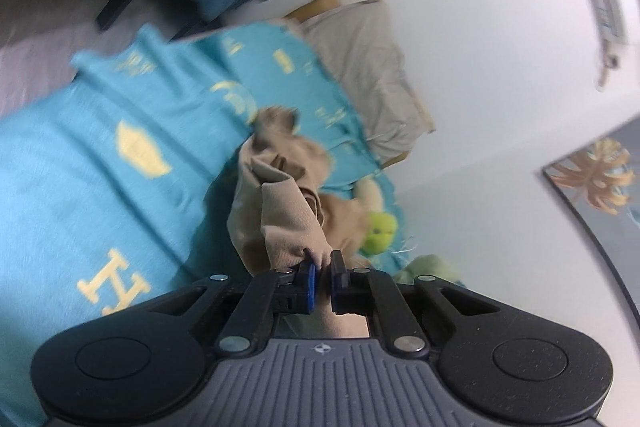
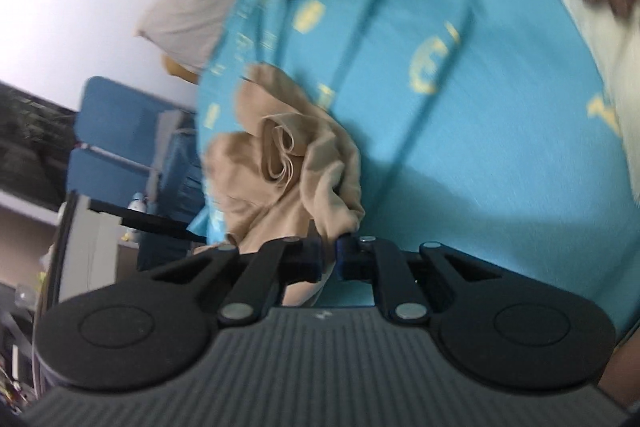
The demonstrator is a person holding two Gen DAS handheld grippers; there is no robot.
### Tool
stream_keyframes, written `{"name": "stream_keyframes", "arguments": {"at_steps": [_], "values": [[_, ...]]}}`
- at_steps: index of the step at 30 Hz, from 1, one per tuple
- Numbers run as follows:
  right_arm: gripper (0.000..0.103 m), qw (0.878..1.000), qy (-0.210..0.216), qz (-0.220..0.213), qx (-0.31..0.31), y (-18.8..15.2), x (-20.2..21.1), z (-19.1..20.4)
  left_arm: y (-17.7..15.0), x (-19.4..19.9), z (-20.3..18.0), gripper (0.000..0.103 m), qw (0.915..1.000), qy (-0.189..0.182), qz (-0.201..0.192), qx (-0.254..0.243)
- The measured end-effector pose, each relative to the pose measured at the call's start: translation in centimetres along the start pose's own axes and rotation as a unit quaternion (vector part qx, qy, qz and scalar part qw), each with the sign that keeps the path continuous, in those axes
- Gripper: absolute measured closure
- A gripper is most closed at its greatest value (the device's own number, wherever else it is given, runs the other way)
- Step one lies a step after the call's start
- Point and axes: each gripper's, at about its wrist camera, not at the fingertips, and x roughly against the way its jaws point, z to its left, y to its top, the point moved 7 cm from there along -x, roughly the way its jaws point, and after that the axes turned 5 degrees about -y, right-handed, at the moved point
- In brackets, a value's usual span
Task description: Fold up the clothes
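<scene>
Both claws, left claw [image 1: 322,277] and right claw [image 2: 329,251], are pinching tiny bits of the tan garment [image 1: 280,203] over the blue bed cover [image 1: 100,155]; it is maybe slipping out.

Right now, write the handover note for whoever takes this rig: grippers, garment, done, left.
Left gripper: shut on the beige garment, pinching a bunched edge.
Right gripper: shut on the same garment, fabric caught between the pads.
The garment is crumpled, bunched up from the turquoise bedspread, near a green plush toy and a pillow.
Done: both grips taken.
Left: nothing folded yet; probably spread it flat first, then fold. Frames are blurred, so I cannot tell which edges are held.
</scene>
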Motion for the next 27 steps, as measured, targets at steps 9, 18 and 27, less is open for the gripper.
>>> {"name": "stream_keyframes", "arguments": {"at_steps": [9,18,27], "values": [[0.094,0.996,0.050,-0.040,0.068,0.6,8.8,3.0,-1.9,7.6,-7.2,0.096,0.9977,-0.014,0.002,-0.066],[0.094,0.995,0.047,-0.038,0.085,-2.7,14.3,1.7,-5.1,12.9,-8.5,0.096,0.9966,0.020,0.012,-0.079],[0.094,0.996,0.028,-0.030,0.082,-0.3,10.5,3.9,-1.8,7.3,-8.1,0.095,0.9947,0.065,0.004,-0.079]]}}
